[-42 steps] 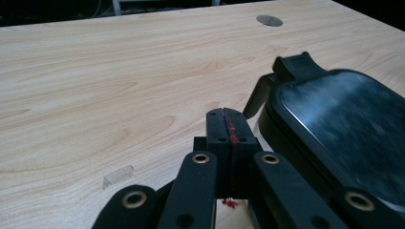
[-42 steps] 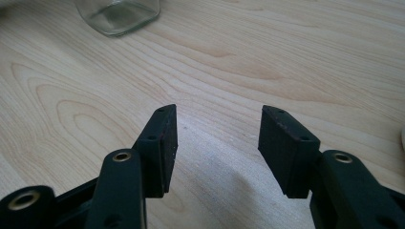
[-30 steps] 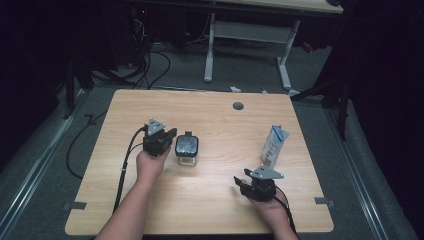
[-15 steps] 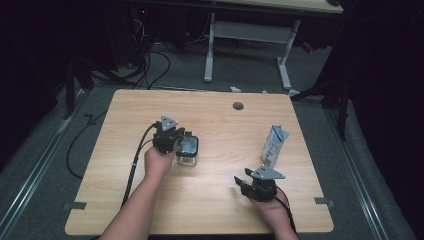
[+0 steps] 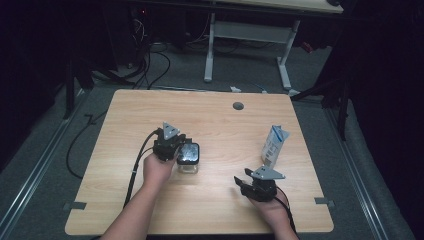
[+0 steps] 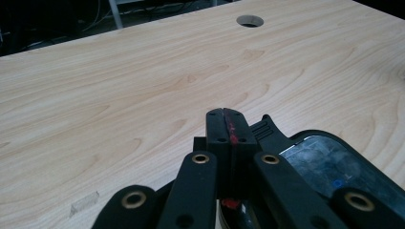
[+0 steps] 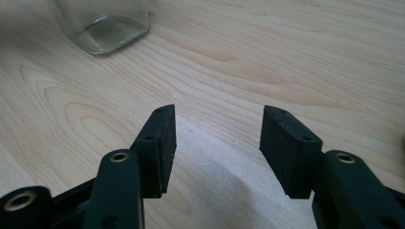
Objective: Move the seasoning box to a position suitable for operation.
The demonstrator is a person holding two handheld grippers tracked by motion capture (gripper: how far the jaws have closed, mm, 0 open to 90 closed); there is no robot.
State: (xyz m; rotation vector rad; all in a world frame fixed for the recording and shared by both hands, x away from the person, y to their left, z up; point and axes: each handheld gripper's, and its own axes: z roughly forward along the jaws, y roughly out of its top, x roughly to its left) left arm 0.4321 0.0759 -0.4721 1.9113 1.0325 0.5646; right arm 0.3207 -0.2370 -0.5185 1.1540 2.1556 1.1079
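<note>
My left gripper [image 5: 176, 148] sits at centre-left on the table [image 5: 210, 120], jaws fully closed with nothing between them, tips against the black lid [image 6: 329, 164] of a square glass jar [image 5: 188, 159]. I judge the jar rigid, slick and breakable; grip the flat walls below the lid. My right gripper [image 7: 217, 143] waits near-right, jaws apart and empty. A carton [image 5: 274, 146] stands beyond it.

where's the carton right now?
High view: the carton stands upright near the table's right edge, just beyond the right tongs, far right of the jar.
</note>
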